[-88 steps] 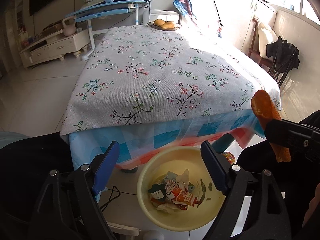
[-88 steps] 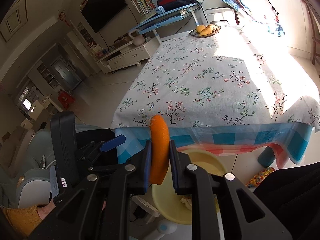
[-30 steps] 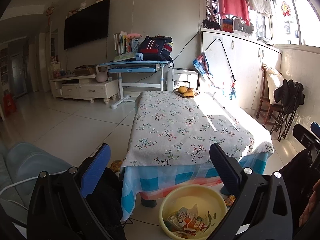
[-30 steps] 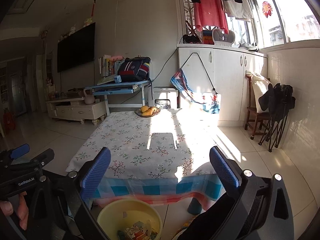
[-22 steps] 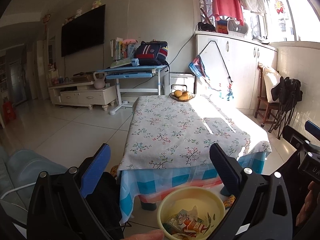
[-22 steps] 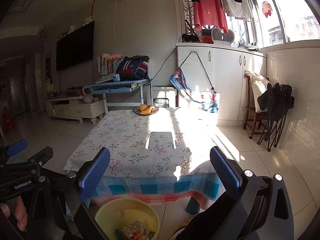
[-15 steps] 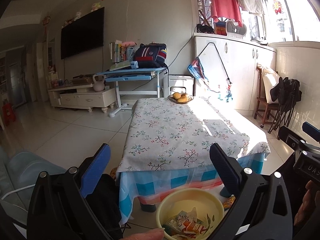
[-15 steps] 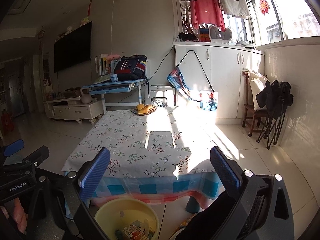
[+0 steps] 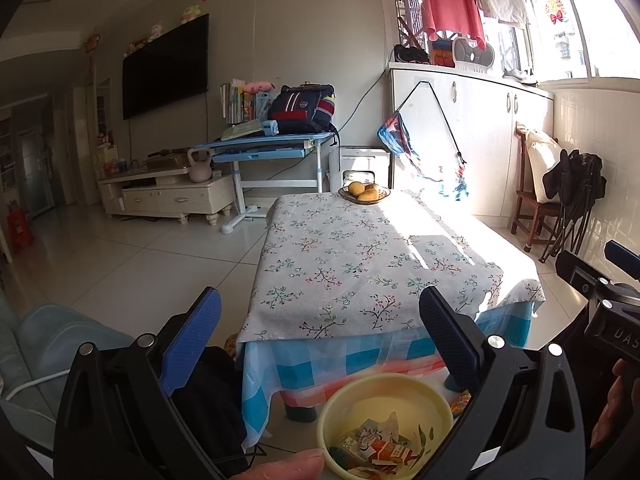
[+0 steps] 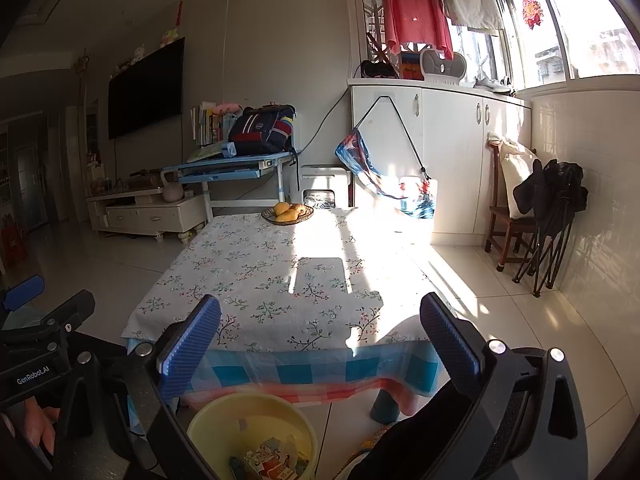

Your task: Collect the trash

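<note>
Below the table's near edge (image 9: 360, 332), a yellow bin (image 9: 436, 396) holds trash (image 9: 376, 444).
Both the left gripper (image 9: 320, 320) and right gripper (image 10: 320, 320) hang above the bin, jaws wide apart, empty.

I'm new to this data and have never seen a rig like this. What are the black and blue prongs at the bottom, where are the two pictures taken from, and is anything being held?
There is no robot here: a person holds a hand-held clamp in each hand, and each clamp carries a wide-angle camera looking out along its two fingers. One picture comes from the left gripper, the other from the right gripper. The blue-padded prongs are those fingers. Both stand wide apart and hold nothing. Ahead is a low table under a floral cloth, with only a bowl of fruit at its far end. On the floor below sits a yellow basin with collected trash inside it.
</note>
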